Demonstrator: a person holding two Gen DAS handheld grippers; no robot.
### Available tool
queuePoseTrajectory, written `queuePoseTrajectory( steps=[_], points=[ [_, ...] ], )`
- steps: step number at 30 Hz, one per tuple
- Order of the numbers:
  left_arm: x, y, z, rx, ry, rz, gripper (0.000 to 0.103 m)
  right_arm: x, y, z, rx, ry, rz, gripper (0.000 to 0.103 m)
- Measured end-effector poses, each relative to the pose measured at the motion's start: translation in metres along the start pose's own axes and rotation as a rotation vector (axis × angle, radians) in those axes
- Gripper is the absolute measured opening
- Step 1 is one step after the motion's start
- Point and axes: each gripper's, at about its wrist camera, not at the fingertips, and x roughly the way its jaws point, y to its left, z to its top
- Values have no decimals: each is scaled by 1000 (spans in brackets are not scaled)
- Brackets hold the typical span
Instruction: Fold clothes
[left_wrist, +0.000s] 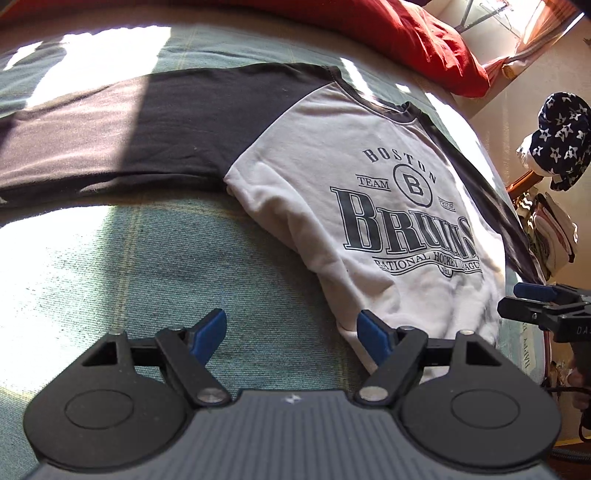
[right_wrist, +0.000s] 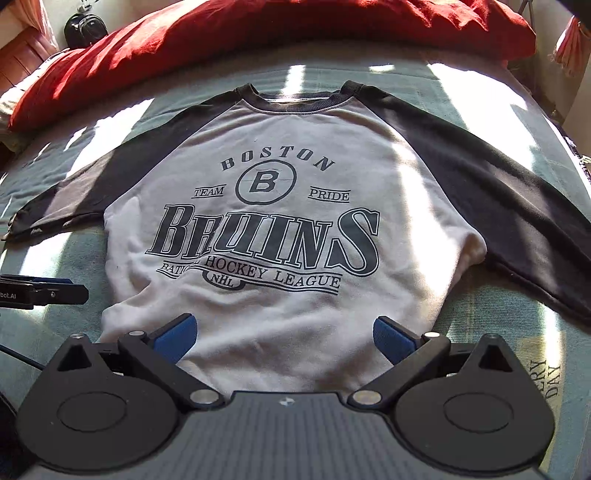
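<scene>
Sweatshirt: the sweatshirt (right_wrist: 273, 221) lies flat, print up, in the middle of the bed (left_wrist: 147, 266), collar toward the red pillow (right_wrist: 258, 40).
Sleeves: both dark sleeves (right_wrist: 480, 184) are spread out to the bed's sides.
Folding: I think nothing is folded yet; all of it is left to do.
Left gripper: the left gripper (left_wrist: 291, 336) tilts down by the hem's corner, fingers wide apart, holding nothing.
Right gripper: the right gripper (right_wrist: 284, 339) tilts down over the hem, fingers wide apart, holding nothing.

A red pillow (right_wrist: 258, 40) lies on the green bedspread (left_wrist: 184, 258).
</scene>
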Motion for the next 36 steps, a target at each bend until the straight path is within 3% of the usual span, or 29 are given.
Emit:
queuePoseTrajectory(
  steps=[3,5,8,11,14,17,19,21,23,26,28,33,36],
  points=[
    [-7,4,1,18,-23,-24,77,-15,19,-11,21,-22,-6,103],
    [-17,12,11,45,-80,-3,77,-22,33,-19,31,-30,-12,103],
    [-34,41,38,88,-199,99,78,-27,50,-27,4,-48,14,103],
    [-37,93,72,67,-275,257,79,-22,63,-28,-68,-53,26,103],
    [-22,153,89,-34,-243,361,78,-25,68,-27,-127,-76,39,103],
    [-17,185,70,-88,-187,422,80,-24,66,-31,-160,-67,47,103],
    [-31,192,46,-112,-230,381,80,-21,62,-34,-172,-45,48,103],
    [-42,190,39,-120,-201,385,80,-17,57,-36,-168,-21,46,103],
    [-50,190,43,-108,-199,411,80,-15,53,-35,-164,-15,53,103],
    [-63,198,59,-80,-281,456,80,-12,49,-31,-160,-25,57,103],
    [-63,214,72,-118,-316,471,80,-10,50,-28,-159,-35,50,103],
    [-54,254,67,-241,-246,531,80,-3,52,-24,-152,-37,28,103],
    [-70,234,55,-224,-266,545,79,-5,51,-23,-163,-48,-1,103]
  ],
)
